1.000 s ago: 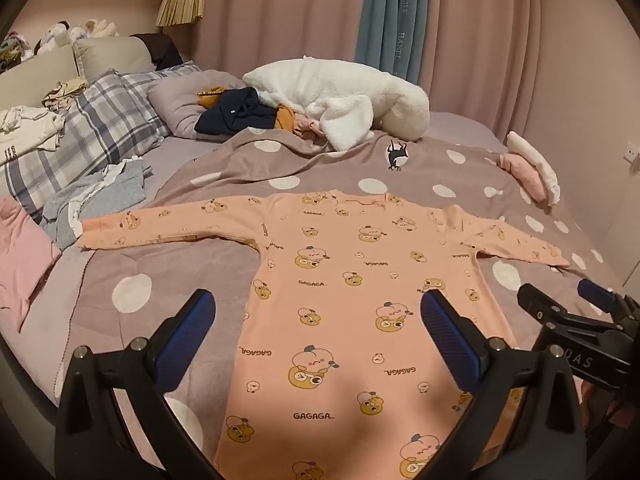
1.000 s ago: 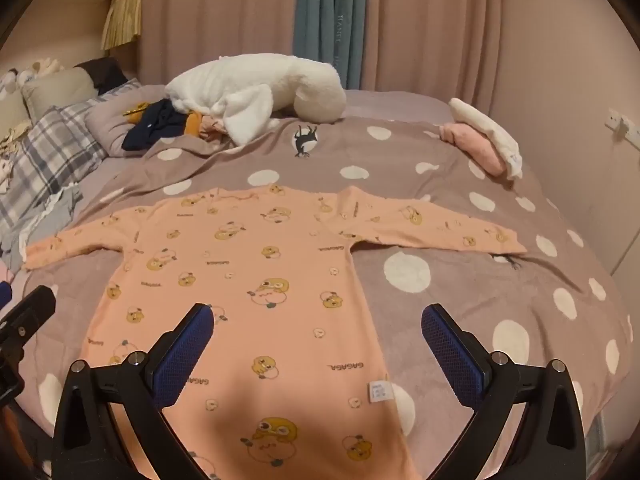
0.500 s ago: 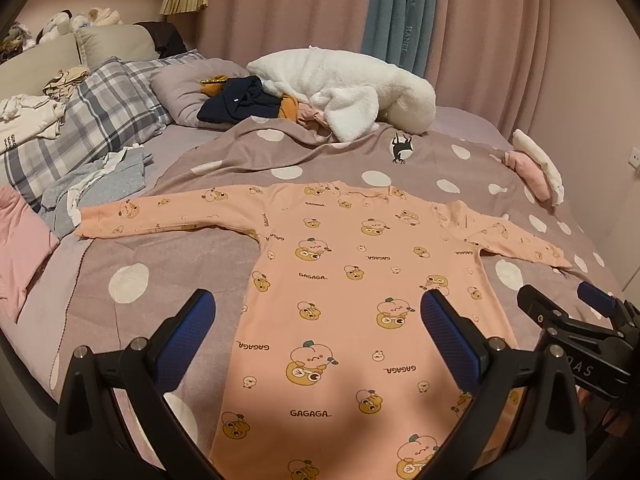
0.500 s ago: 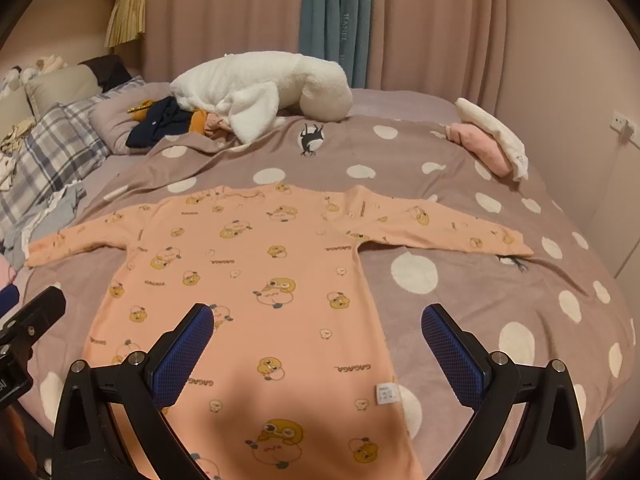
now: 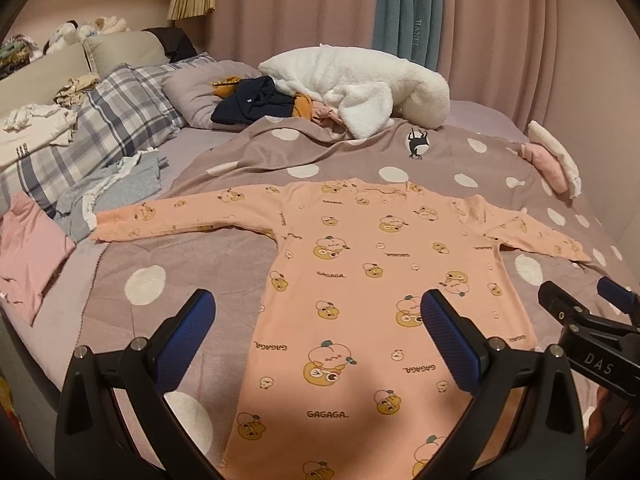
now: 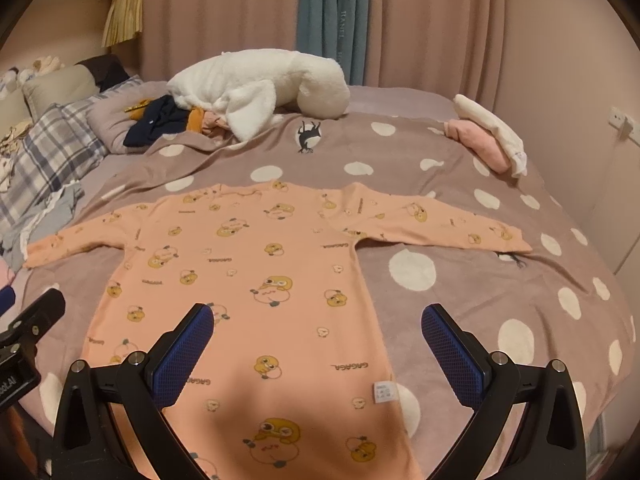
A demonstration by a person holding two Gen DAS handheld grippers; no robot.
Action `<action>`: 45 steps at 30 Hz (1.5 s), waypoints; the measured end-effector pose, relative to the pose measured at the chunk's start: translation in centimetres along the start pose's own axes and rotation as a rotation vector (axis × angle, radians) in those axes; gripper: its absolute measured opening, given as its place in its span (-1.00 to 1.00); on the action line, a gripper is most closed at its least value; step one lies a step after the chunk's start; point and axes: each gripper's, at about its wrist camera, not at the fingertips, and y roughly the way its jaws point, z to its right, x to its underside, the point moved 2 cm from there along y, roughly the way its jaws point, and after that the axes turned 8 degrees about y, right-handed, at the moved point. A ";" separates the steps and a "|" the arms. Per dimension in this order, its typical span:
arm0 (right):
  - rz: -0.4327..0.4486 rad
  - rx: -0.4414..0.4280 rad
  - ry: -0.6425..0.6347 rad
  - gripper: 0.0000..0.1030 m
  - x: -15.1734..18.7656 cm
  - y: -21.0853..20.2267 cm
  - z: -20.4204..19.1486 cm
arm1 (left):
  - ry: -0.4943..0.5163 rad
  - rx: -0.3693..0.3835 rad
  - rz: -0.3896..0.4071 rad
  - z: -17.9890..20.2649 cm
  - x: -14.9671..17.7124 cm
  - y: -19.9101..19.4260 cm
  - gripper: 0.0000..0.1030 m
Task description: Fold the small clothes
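A peach long-sleeved child's garment [image 5: 360,280] with cartoon prints lies flat on the polka-dot bedspread [image 5: 192,264], sleeves spread left and right. It also shows in the right wrist view [image 6: 248,272], with a white label near its right hem. My left gripper [image 5: 318,334] is open and empty above the garment's lower left part. My right gripper [image 6: 318,338] is open and empty above its lower right part. The right gripper's tip shows at the right edge of the left wrist view [image 5: 580,316].
A white fluffy blanket [image 5: 360,84] and dark clothes [image 5: 252,100] lie at the far side. Plaid pillows [image 5: 100,128], a grey garment [image 5: 112,188] and a pink cloth [image 5: 28,248] lie left. Folded pink and white clothes [image 6: 488,140] sit far right near the wall.
Both grippers have risen or tilted slightly, so the garment sits lower in both views. Both stay open and empty. The garment has not moved.
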 end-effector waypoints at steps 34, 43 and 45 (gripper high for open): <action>-0.012 0.008 -0.044 1.00 0.5 0.4 -1.1 | 0.008 -0.025 -0.012 -0.2 -0.2 0.1 0.99; -0.016 0.012 -0.052 1.00 0.3 0.5 -1.3 | 0.009 -0.023 -0.019 0.0 0.0 0.2 0.99; -0.017 0.013 -0.053 1.00 0.3 0.6 -1.3 | 0.010 -0.024 -0.020 0.0 0.1 0.3 0.99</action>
